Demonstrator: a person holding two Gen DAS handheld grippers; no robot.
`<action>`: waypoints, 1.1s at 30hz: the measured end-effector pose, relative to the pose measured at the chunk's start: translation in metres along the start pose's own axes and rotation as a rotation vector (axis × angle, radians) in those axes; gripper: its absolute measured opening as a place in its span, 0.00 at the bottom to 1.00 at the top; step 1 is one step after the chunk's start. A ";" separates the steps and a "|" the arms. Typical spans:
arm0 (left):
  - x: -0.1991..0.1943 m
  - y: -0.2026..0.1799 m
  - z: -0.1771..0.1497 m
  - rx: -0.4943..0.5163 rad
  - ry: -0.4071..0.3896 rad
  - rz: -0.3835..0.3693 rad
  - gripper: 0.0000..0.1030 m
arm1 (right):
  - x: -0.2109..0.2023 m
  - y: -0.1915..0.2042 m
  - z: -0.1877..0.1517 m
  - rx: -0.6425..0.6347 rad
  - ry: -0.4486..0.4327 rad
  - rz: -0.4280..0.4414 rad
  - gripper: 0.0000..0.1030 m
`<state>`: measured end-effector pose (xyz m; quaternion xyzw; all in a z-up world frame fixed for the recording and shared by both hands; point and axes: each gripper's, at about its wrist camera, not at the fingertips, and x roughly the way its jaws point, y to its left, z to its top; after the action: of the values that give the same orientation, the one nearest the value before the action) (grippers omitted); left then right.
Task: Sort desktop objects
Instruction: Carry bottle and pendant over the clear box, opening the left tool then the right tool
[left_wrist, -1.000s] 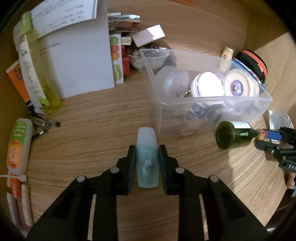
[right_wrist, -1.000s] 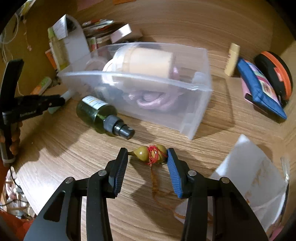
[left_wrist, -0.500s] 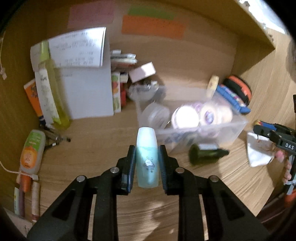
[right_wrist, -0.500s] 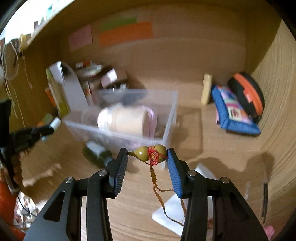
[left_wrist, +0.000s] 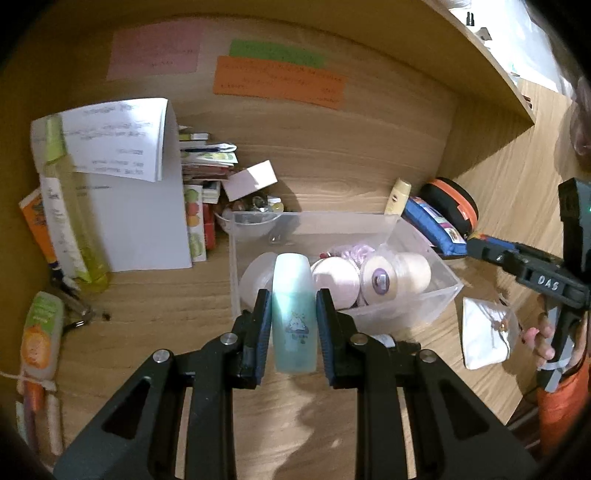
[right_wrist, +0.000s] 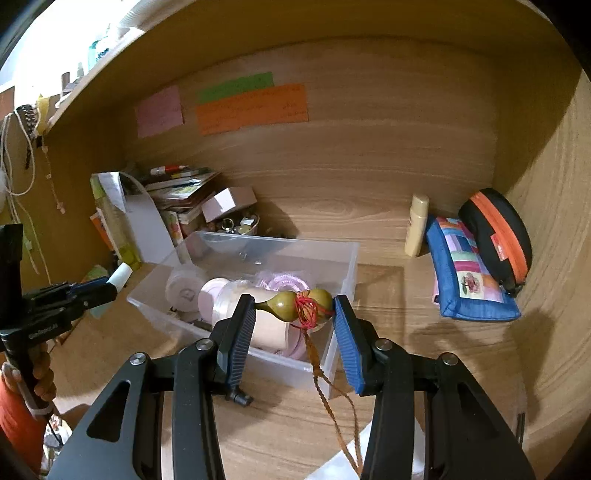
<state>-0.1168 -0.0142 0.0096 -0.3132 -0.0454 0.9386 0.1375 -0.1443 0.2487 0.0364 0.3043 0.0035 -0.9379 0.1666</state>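
Observation:
My left gripper (left_wrist: 290, 325) is shut on a pale teal bottle (left_wrist: 293, 314) and holds it in the air in front of the clear plastic bin (left_wrist: 439, 299). My right gripper (right_wrist: 294, 312) is shut on a small olive gourd charm (right_wrist: 299, 303) with red thread and a brown cord hanging down. It holds the charm above the near edge of the bin (right_wrist: 332, 266). The bin holds white jars, tape rolls and a pink coil. The left gripper also shows at the left of the right wrist view (right_wrist: 99, 291).
A dark green bottle (right_wrist: 240, 395) lies on the desk in front of the bin, mostly hidden by my fingers. A blue pouch (right_wrist: 469, 280), an orange-black case (right_wrist: 498, 236) and a cream tube (right_wrist: 417, 225) stand at back right. Papers, books and bottles (left_wrist: 70, 229) crowd the left. A white bag (left_wrist: 484, 339) lies right.
Both grippers have risen off the desk with their objects. The teal bottle and the gourd charm are now higher and closer to the bin.

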 end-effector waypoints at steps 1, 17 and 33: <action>0.003 -0.001 0.001 0.000 0.004 -0.004 0.23 | 0.005 0.000 0.000 -0.001 0.012 -0.006 0.38; 0.057 -0.020 0.005 0.055 0.094 -0.013 0.22 | 0.045 0.006 -0.011 -0.055 0.118 -0.041 0.39; 0.004 -0.032 0.007 0.081 0.010 -0.023 0.52 | 0.002 0.014 -0.007 -0.075 0.026 -0.088 0.78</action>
<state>-0.1170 0.0180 0.0186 -0.3116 -0.0104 0.9365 0.1608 -0.1372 0.2354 0.0312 0.3095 0.0541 -0.9395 0.1363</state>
